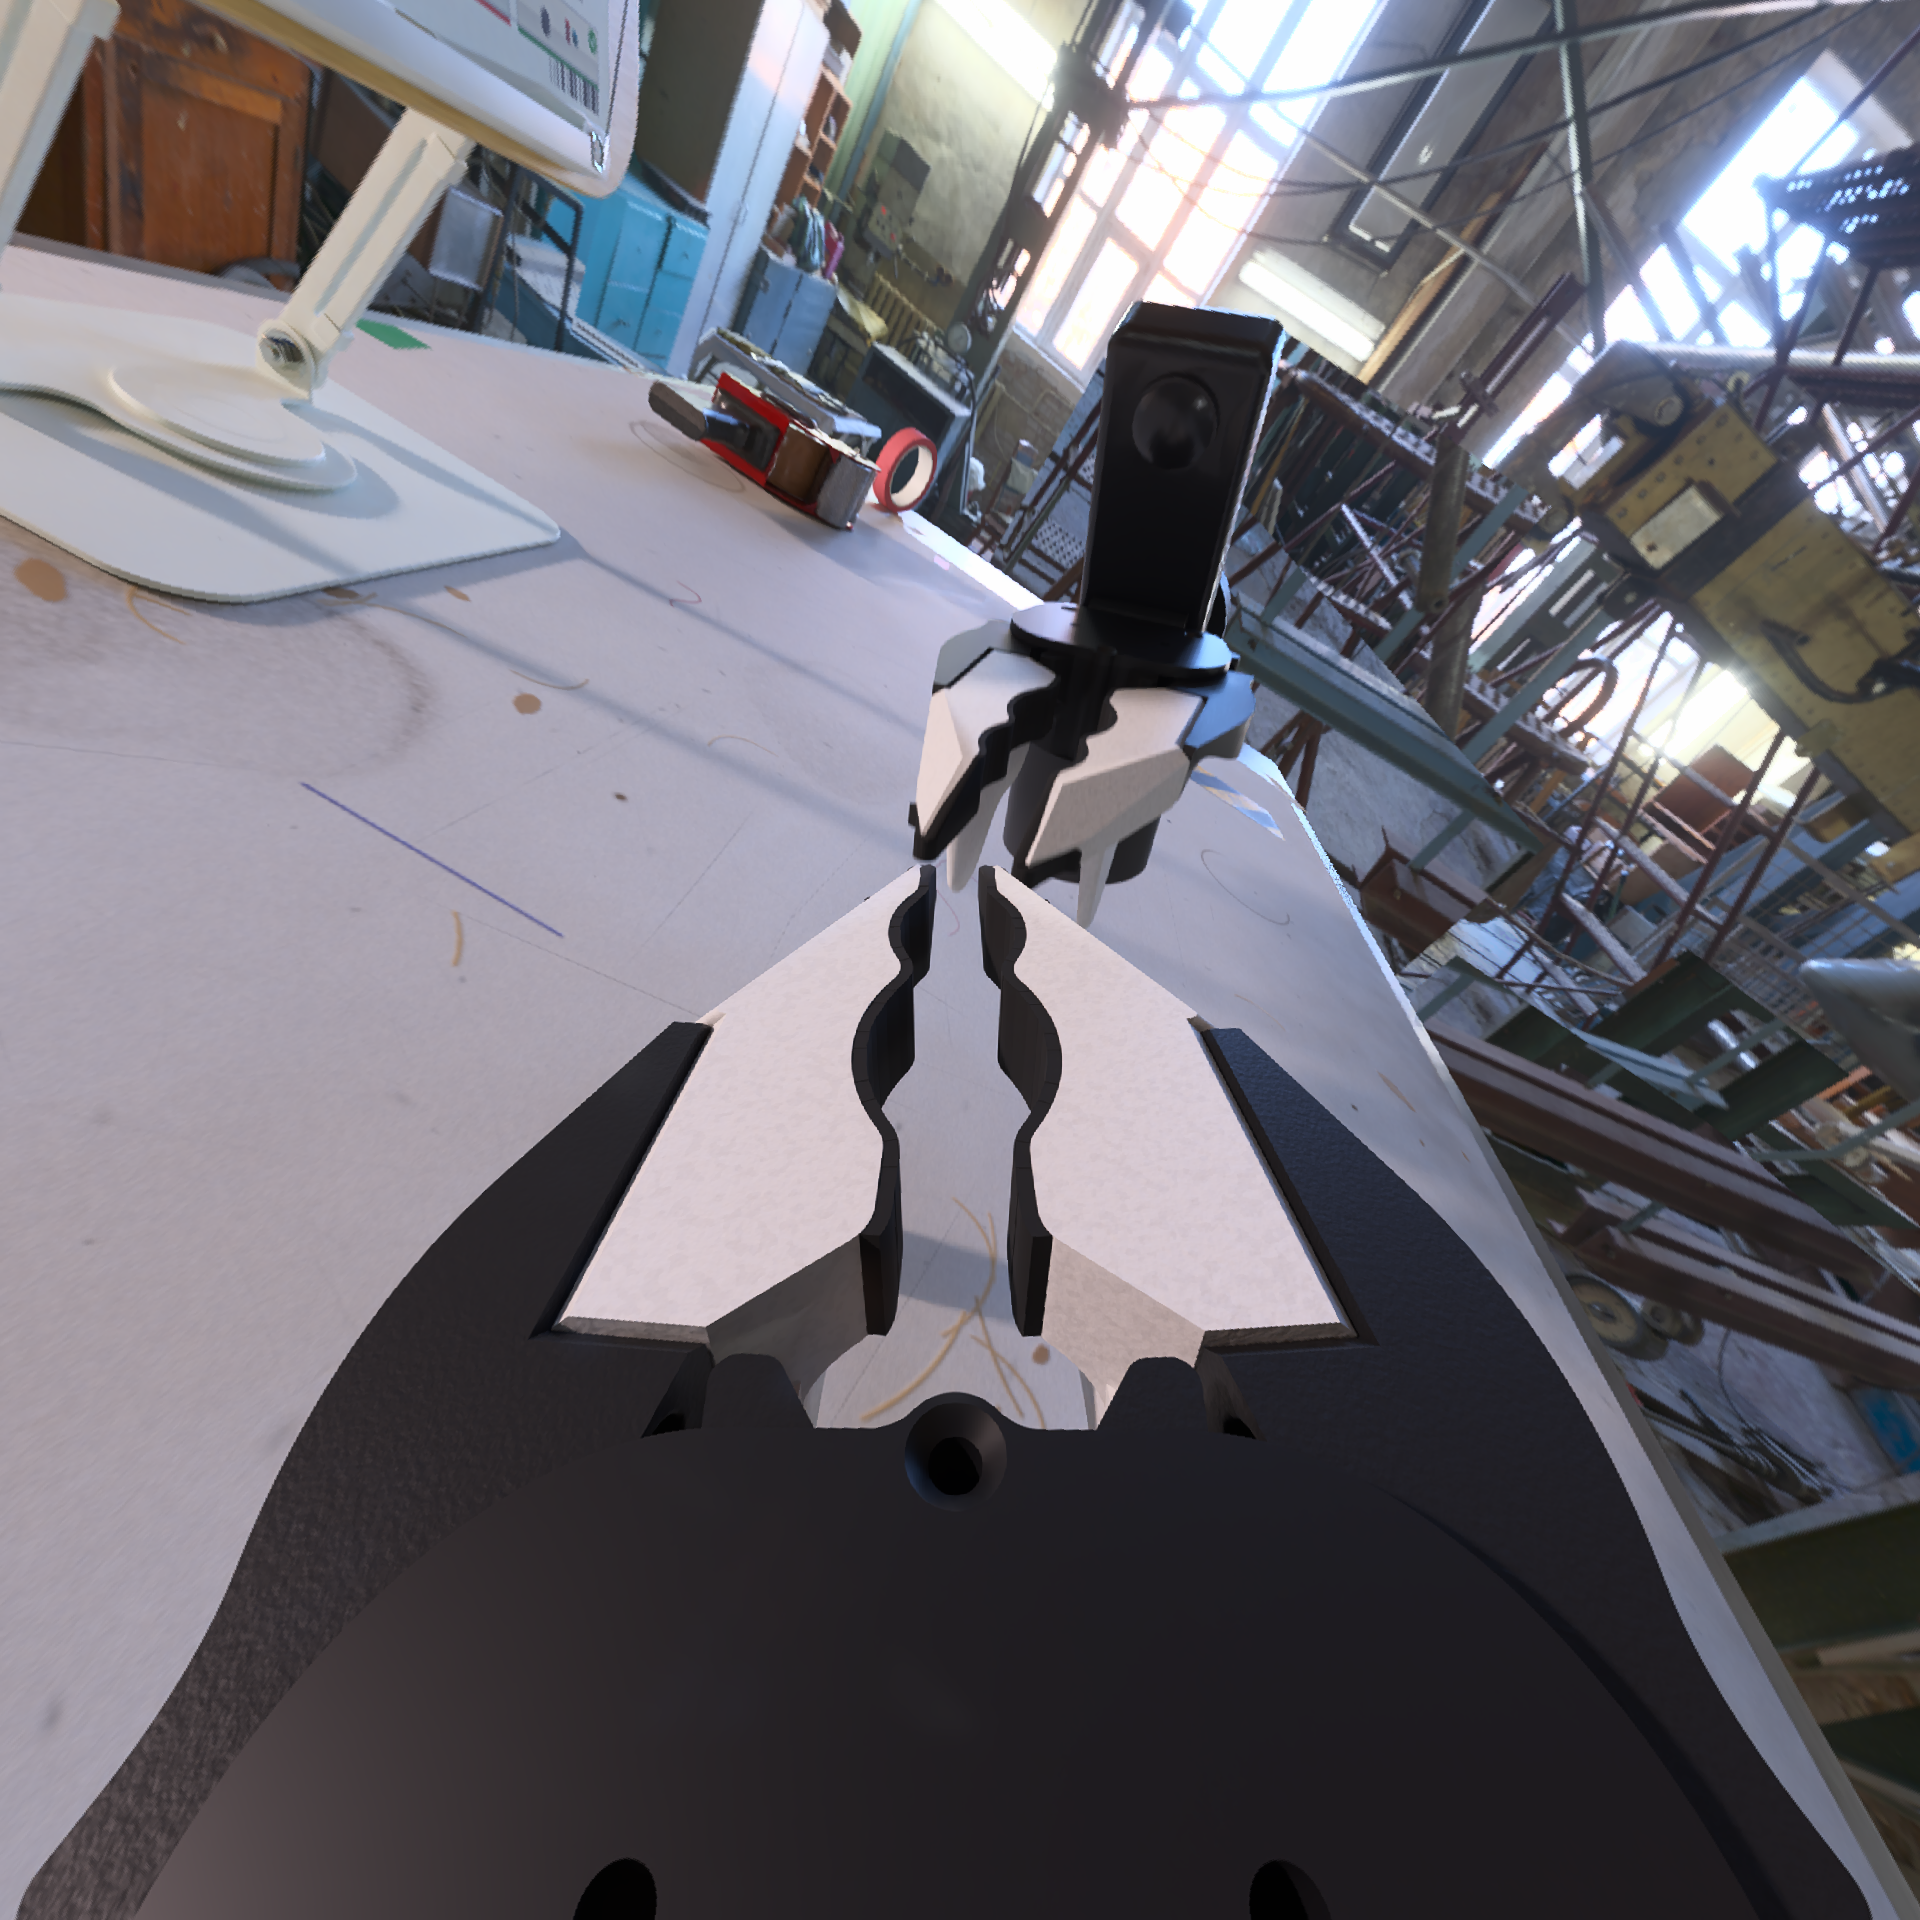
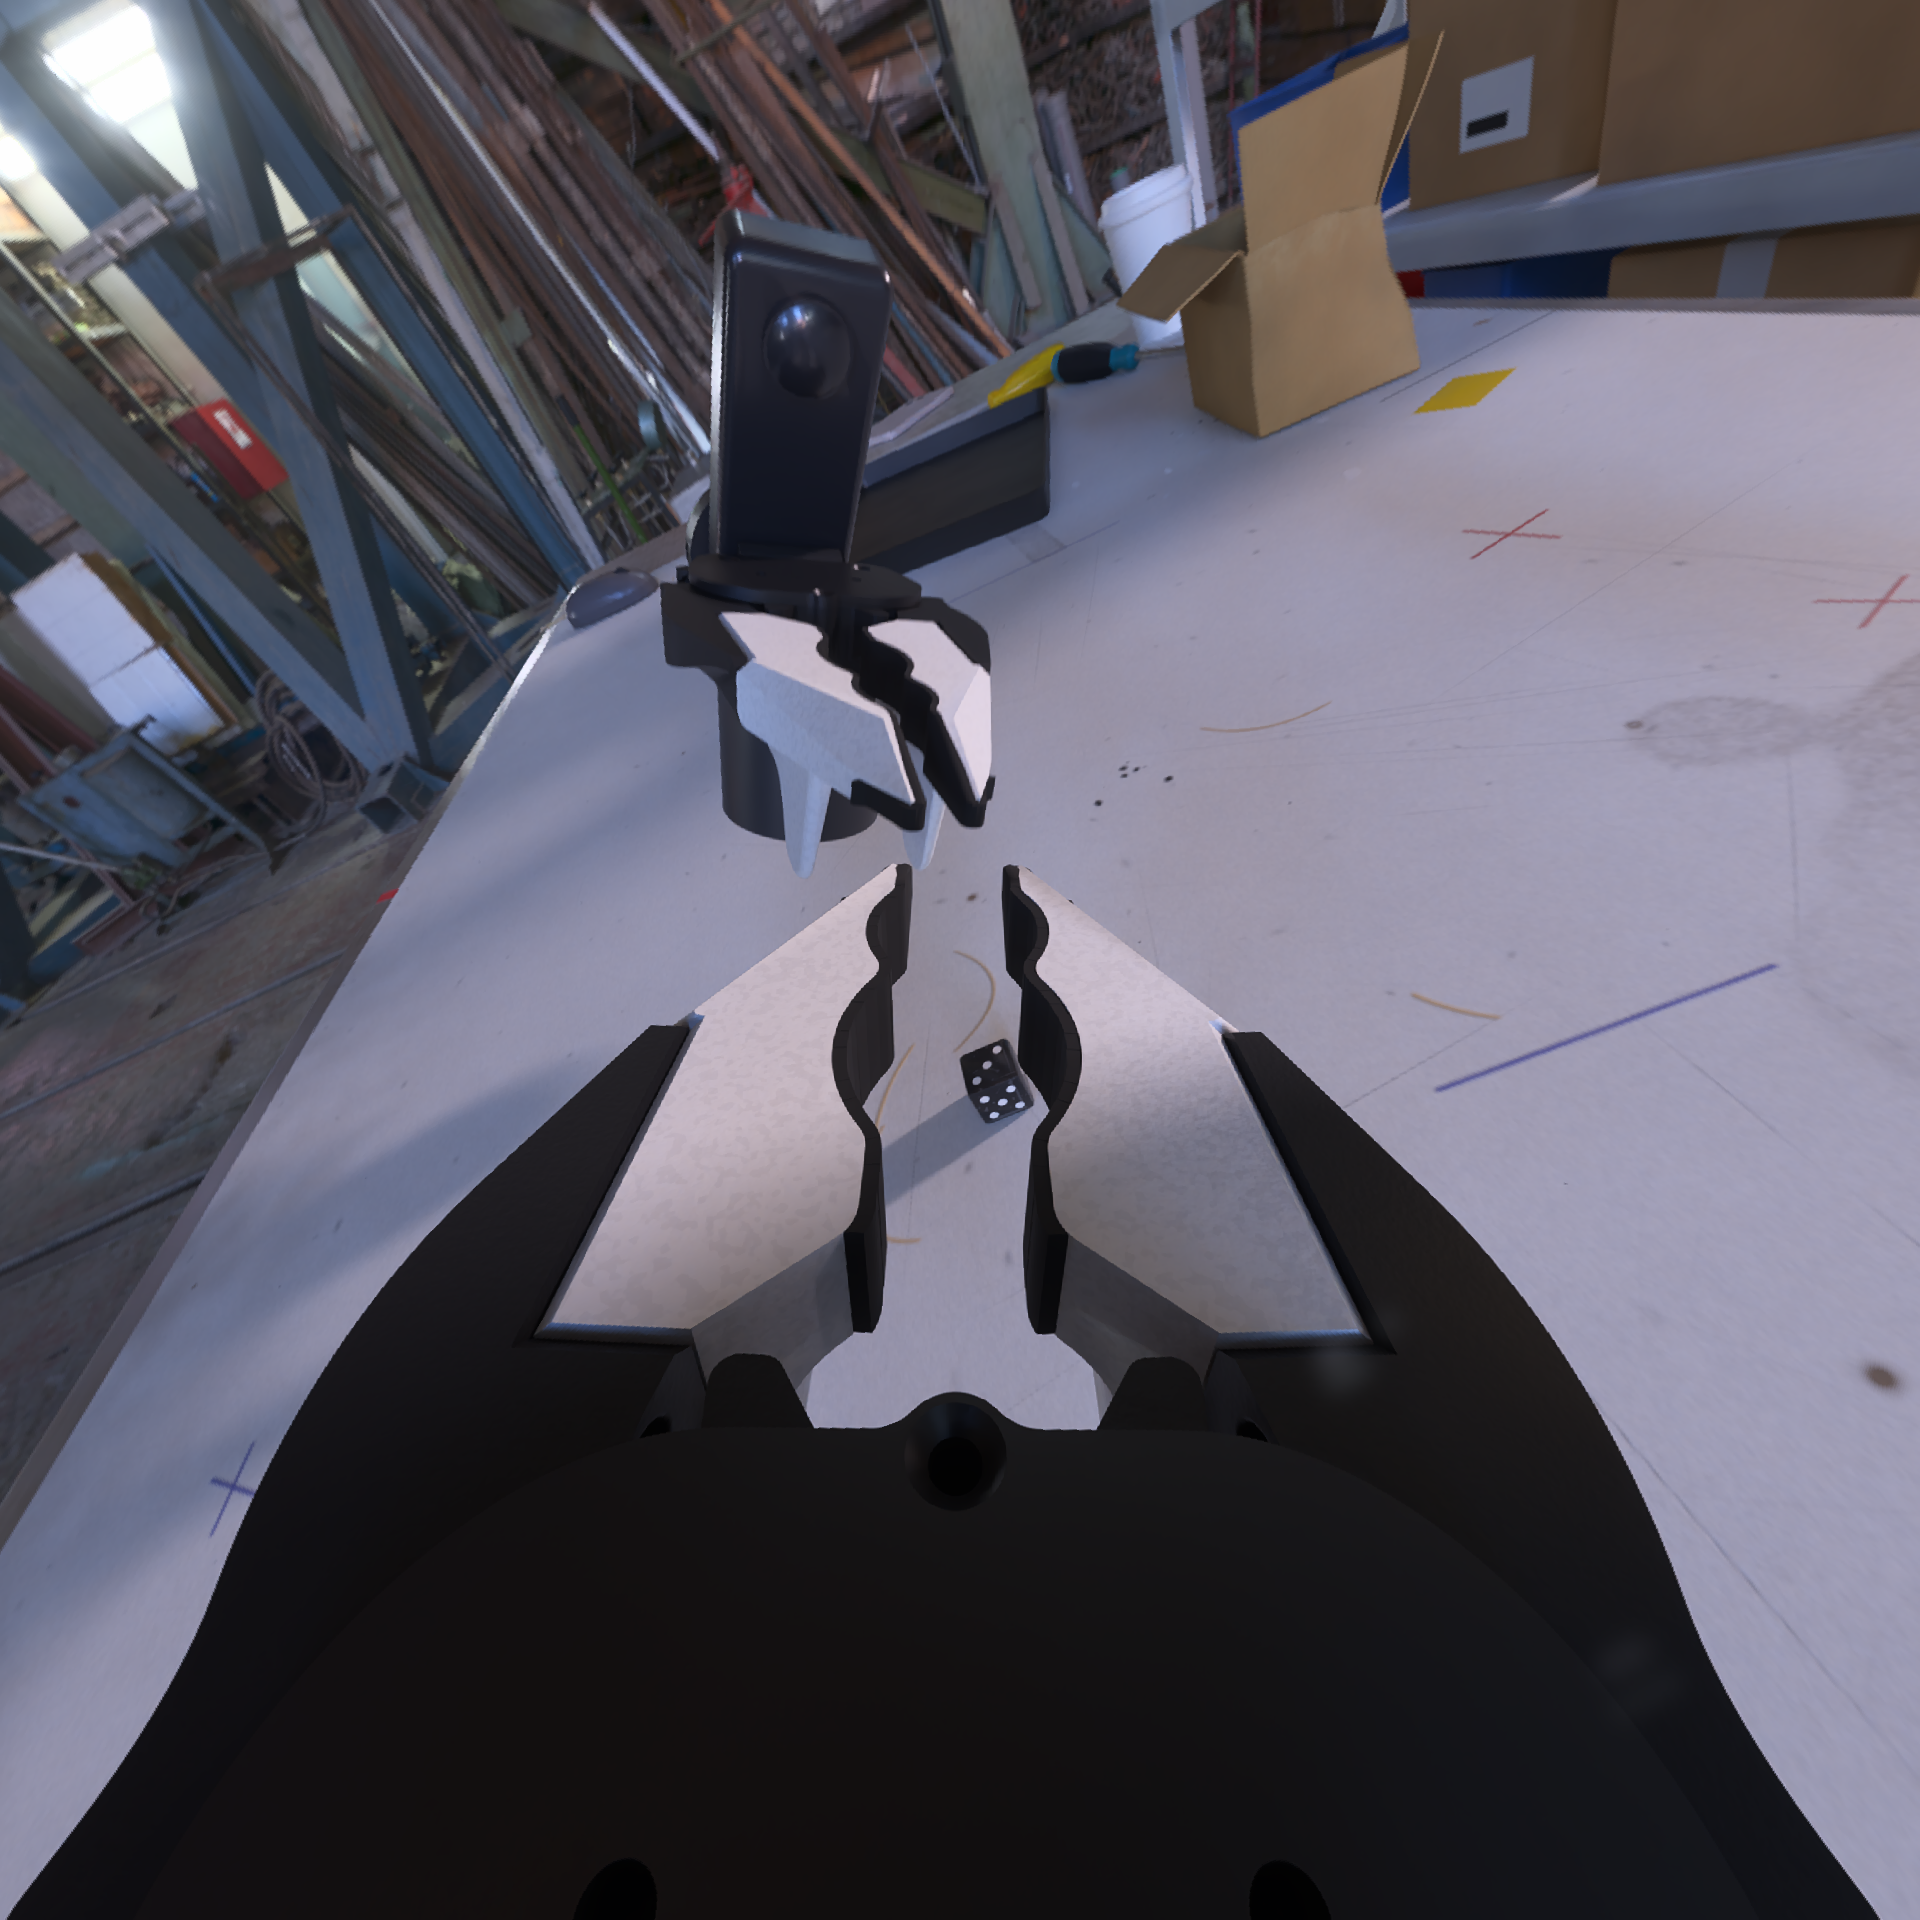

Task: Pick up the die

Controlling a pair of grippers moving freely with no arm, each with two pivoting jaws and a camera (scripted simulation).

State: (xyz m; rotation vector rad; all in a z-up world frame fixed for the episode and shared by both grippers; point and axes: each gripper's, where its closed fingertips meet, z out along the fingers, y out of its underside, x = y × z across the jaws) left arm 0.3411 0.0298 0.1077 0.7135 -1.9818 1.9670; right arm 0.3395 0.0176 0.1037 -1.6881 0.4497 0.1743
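Observation:
A small black die with white pips (image 2: pixel 995 1081) lies on the white table (image 2: pixel 1455 831). It sits between the fingers of my right gripper (image 2: pixel 956 878), near the right-hand finger (image 2: pixel 1049 1049). The right gripper is open, hovering over the die without gripping it. My left gripper (image 1: pixel 956 883) is empty, with only a narrow gap between its fingers. The two grippers face each other tip to tip, the right gripper (image 1: pixel 997 852) showing in the left wrist view and the left gripper (image 2: pixel 914 831) in the right wrist view. The die does not show in the left wrist view.
A white monitor stand (image 1: pixel 260 416), a red tape dispenser (image 1: pixel 769 447) and a red tape roll (image 1: pixel 904 473) are on the table. An open cardboard box (image 2: pixel 1299 312), a yellow-handled screwdriver (image 2: pixel 1049 369) and a black block (image 2: pixel 956 457) stand far off. The table edge (image 2: pixel 312 1039) runs along the left.

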